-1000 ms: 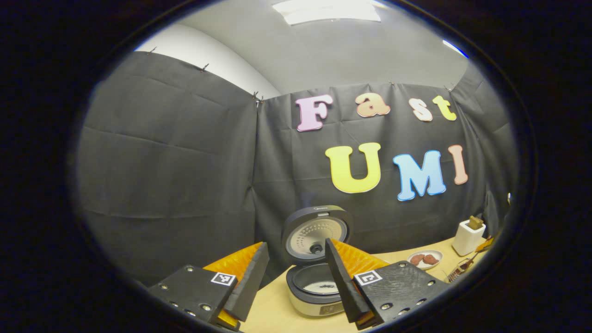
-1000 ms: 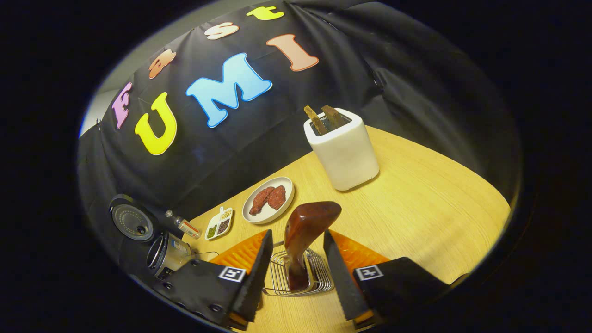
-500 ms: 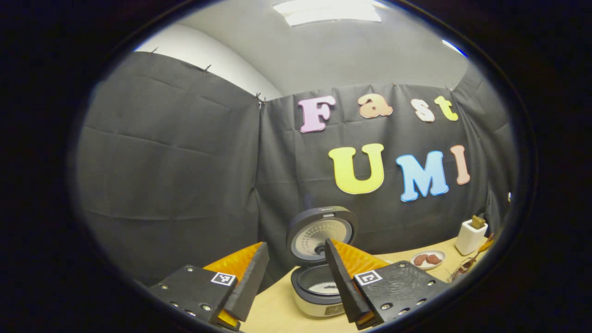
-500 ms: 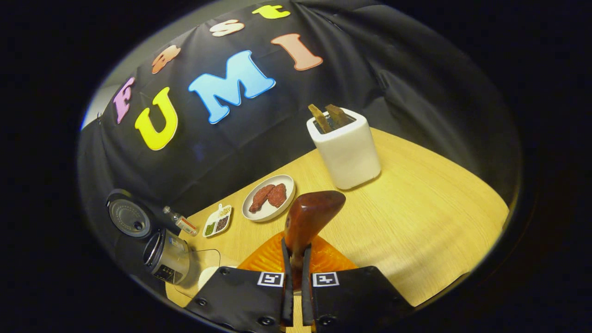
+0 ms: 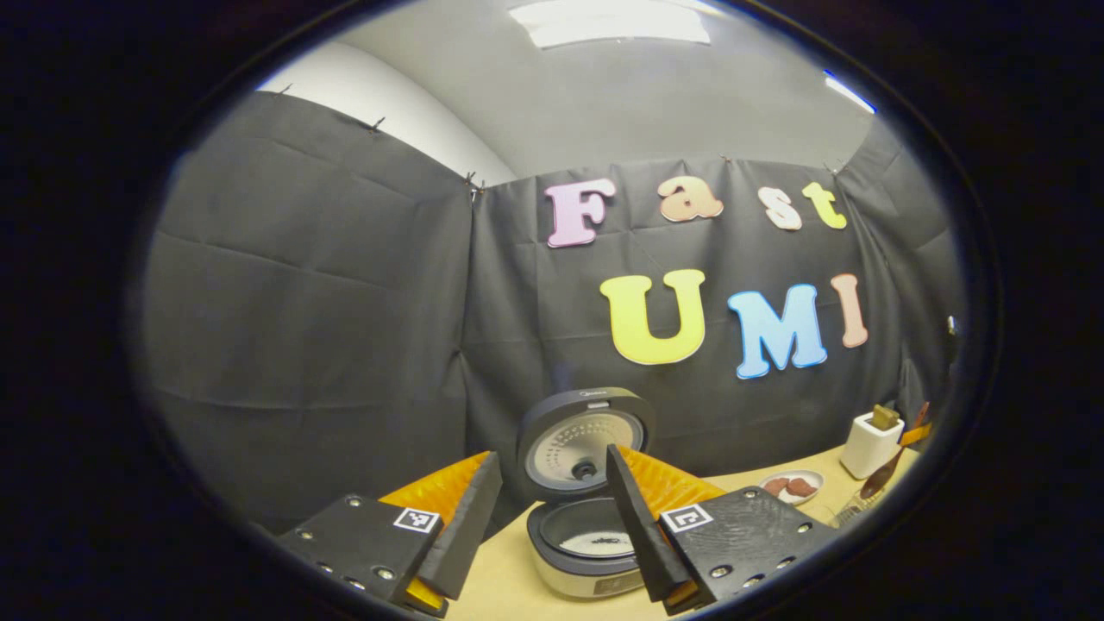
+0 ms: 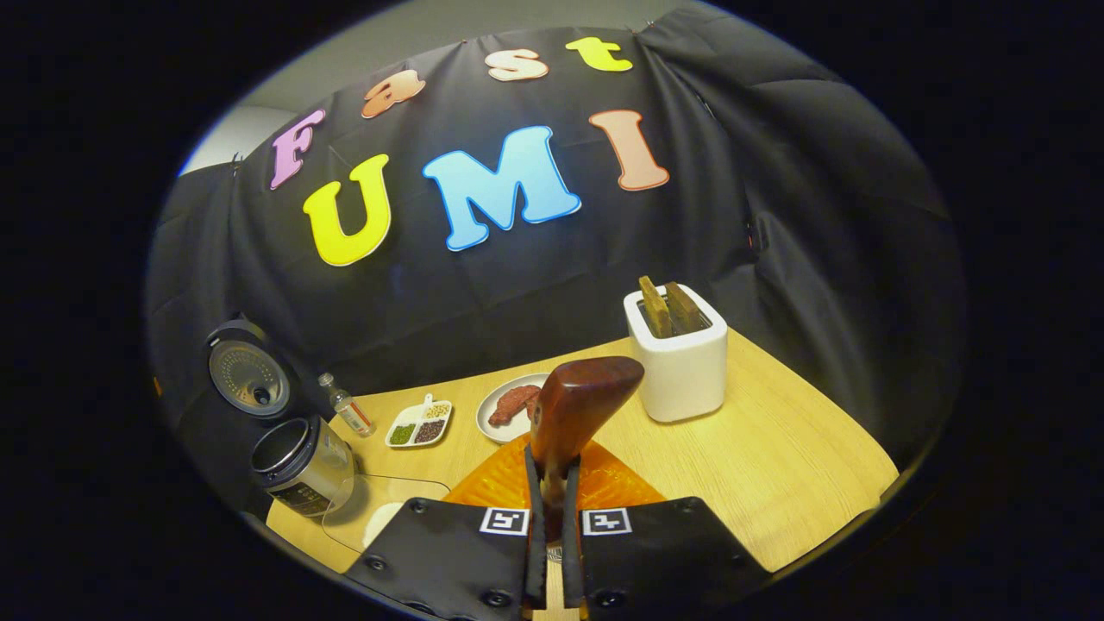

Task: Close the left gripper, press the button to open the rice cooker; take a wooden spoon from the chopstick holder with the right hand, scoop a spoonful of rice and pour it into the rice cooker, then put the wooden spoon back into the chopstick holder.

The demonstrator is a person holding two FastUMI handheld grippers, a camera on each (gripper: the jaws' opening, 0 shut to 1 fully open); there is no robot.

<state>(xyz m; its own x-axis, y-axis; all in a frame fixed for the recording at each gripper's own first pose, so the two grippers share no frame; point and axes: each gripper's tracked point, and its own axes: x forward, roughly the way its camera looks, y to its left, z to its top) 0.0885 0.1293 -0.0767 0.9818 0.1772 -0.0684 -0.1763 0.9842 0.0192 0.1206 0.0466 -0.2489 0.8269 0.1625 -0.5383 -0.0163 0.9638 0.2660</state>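
Observation:
The rice cooker (image 5: 586,539) stands with its lid (image 5: 586,440) raised, a little white rice in the pot. My left gripper (image 5: 552,457) hovers in front of it, open and holding nothing. My right gripper (image 6: 552,470) is shut on the wooden spoon (image 6: 580,405), whose broad brown end sticks up past the fingertips. In the left gripper view the spoon (image 5: 888,470) hangs above the wire chopstick holder (image 5: 849,516) at the far right. In the right gripper view the cooker (image 6: 297,466) sits far left on the wooden table (image 6: 776,466).
A white toaster (image 6: 681,362) with two slices stands at the back right. A plate of meat (image 6: 509,405), a divided dish of grains (image 6: 420,424) and a small bottle (image 6: 349,414) lie between it and the cooker. A clear container (image 6: 379,509) sits near the cooker.
My right gripper shut on the spoon in the wire holder, then rose with it, lifting the spoon clear. The left gripper has barely shifted and stays open.

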